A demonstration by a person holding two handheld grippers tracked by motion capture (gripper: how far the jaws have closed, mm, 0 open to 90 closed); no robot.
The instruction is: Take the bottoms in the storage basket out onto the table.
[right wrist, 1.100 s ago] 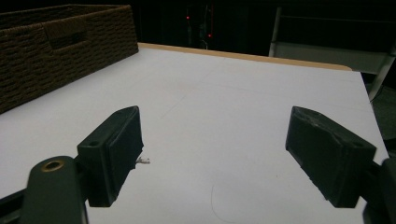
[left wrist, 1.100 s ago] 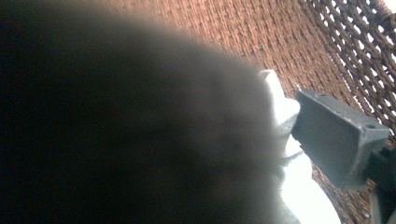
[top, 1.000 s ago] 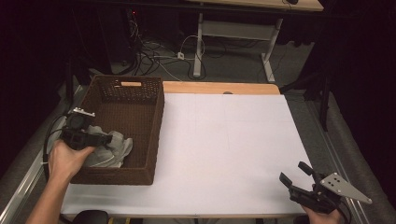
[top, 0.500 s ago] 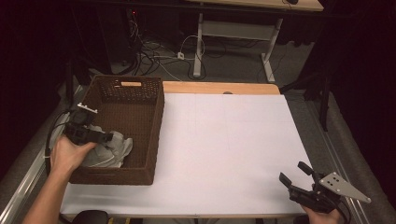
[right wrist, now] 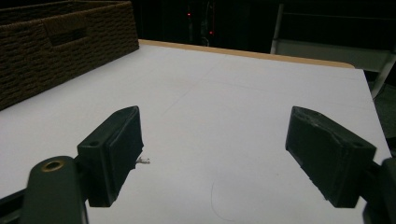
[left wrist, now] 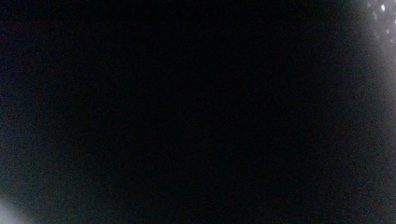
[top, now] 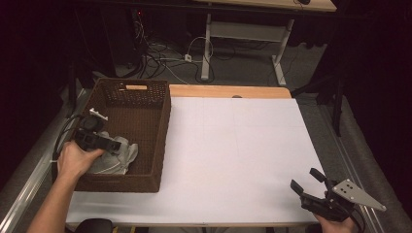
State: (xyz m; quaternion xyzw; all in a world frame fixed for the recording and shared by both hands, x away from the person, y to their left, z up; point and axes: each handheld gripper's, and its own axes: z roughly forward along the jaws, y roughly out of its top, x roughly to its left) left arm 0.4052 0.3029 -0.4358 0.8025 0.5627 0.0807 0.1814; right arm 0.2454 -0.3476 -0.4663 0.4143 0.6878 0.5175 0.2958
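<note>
A dark brown wicker basket [top: 163, 126] stands on the left of the white table; its side also rises in the right gripper view [right wrist: 56, 51]. Inside it lies a crumpled pale grey cloth [top: 124, 158]. A hand holds my left gripper [top: 116, 144] down in the basket, with its tips against the cloth. The jaws are hidden there, and the left gripper view is almost black. Near the front right corner of the table my right gripper [top: 304, 178] [right wrist: 215, 149] lies low over the surface, open, with nothing between its black jaws.
The white table top [top: 233, 145] stretches between the basket and the right gripper, with a wooden strip [top: 228, 91] along its far edge. Behind the table are cables on the floor [top: 165, 53] and a white desk frame [top: 243, 39].
The left gripper has shifted a little to the right and lower into the basket, onto the cloth. The right gripper has stayed where it was.
</note>
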